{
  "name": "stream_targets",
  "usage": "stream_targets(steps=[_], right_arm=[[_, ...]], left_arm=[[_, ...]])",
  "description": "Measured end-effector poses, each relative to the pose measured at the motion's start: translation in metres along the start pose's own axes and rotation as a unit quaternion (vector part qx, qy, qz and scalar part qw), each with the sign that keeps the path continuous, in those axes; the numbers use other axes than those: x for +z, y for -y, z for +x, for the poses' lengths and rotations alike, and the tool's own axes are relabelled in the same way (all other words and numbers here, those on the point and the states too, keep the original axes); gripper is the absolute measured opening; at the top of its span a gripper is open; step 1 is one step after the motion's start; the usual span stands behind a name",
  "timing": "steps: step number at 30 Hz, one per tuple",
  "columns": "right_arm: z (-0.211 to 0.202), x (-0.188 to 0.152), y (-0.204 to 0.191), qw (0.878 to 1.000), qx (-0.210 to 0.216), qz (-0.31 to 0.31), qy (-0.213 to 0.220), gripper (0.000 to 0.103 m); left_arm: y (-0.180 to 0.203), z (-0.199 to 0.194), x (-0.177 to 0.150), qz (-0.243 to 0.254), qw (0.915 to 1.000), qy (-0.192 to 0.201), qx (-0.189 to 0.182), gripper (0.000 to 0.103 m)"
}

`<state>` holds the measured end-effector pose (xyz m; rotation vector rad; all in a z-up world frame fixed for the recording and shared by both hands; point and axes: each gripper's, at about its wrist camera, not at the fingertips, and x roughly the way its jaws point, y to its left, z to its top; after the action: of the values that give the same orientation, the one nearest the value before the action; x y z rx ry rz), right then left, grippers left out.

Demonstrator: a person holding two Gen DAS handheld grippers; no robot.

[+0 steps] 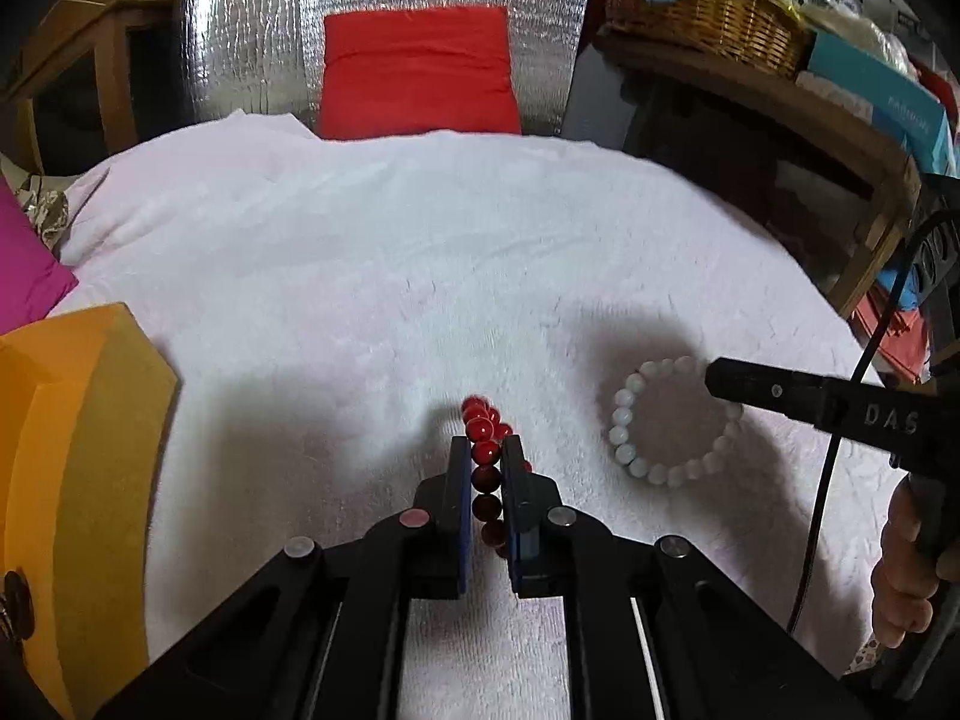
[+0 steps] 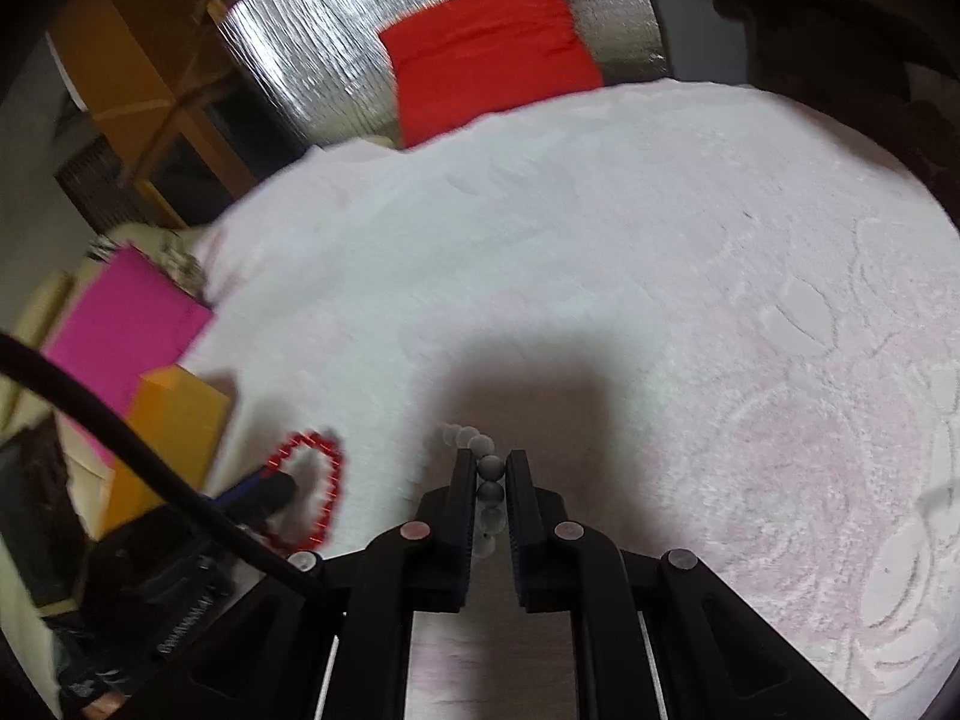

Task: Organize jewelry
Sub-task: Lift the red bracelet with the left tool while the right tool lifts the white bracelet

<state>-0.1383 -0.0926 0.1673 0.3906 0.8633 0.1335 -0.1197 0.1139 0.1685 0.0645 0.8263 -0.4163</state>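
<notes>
Red round-bead bracelet point(image 1: 486, 468) clamped between jaws of left gripper point(image 1: 486, 450), near front edge of white towel-covered counter point(image 1: 390, 252). White round-bead bracelet point(image 1: 672, 420) pinched by right gripper point(image 2: 487, 462), jaws closed on beads. Orange box point(image 1: 78, 480) at left edge. Judged early: both pieces gripped, neither stowed.

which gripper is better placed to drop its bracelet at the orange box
Left. The left gripper, shut on the red bracelet, has the orange box beside it; the right gripper is farther.
</notes>
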Motion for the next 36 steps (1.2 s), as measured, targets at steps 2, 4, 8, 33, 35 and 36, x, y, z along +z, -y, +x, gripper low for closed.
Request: stream_targets(steps=[2,4,8,33,35,36], right_arm=[[-0.006,0.001,-0.002,1.0,0.029,0.007,0.01,0.011],[-0.01,0.001,-0.007,0.999,0.046,0.009,0.018,0.011],[-0.014,0.0,-0.02,0.998,0.059,-0.004,0.031,0.011],[0.019,-0.013,-0.037,0.988,-0.117,-0.105,0.002,0.011],[0.007,-0.01,-0.039,0.989,-0.099,-0.102,0.029,0.011],[0.0,-0.008,-0.04,0.991,-0.084,-0.098,0.041,0.011]], left_arm=[[-0.001,-0.008,0.0,0.0,1.0,0.007,-0.003,0.01],[-0.003,-0.014,0.0,-0.001,0.9999,0.012,-0.008,0.01],[-0.009,-0.028,-0.002,-0.006,0.9995,0.025,-0.015,0.01],[-0.028,-0.047,-0.009,-0.001,0.999,0.035,0.028,0.01],[-0.029,-0.051,-0.009,-0.005,0.9988,0.039,0.029,0.01],[-0.03,-0.054,-0.009,-0.007,0.9987,0.043,0.028,0.01]])
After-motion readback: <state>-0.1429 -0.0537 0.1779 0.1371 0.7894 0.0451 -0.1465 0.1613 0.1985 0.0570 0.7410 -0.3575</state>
